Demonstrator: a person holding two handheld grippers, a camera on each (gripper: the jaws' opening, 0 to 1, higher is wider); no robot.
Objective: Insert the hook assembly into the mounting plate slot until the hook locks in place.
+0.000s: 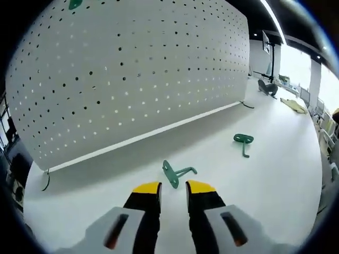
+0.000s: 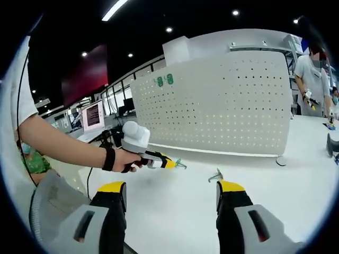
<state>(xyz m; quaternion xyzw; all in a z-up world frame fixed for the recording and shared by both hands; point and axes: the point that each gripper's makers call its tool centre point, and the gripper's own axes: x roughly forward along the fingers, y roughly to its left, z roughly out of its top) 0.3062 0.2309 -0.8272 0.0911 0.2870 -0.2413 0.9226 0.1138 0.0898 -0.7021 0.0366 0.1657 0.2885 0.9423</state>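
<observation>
Lying flat-plated green hook point(image 1: 177, 173) near narrow left hand-held gripper point(image 1: 174, 188), right hand-held gripper point(image 2: 171, 191) wide, possibly metal pegboard point(image 1: 127, 74).

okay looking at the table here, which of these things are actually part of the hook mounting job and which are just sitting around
Part of the job:
- near green hook, on the table just ahead of the left gripper
- second green hook, farther along the table
- white pegboard, standing upright, with green pieces already hung near its top

Just lying about:
- monitor on a desk behind
- yellowish item at the far end of the table

No readable text, labels or numbers anywhere.
</observation>
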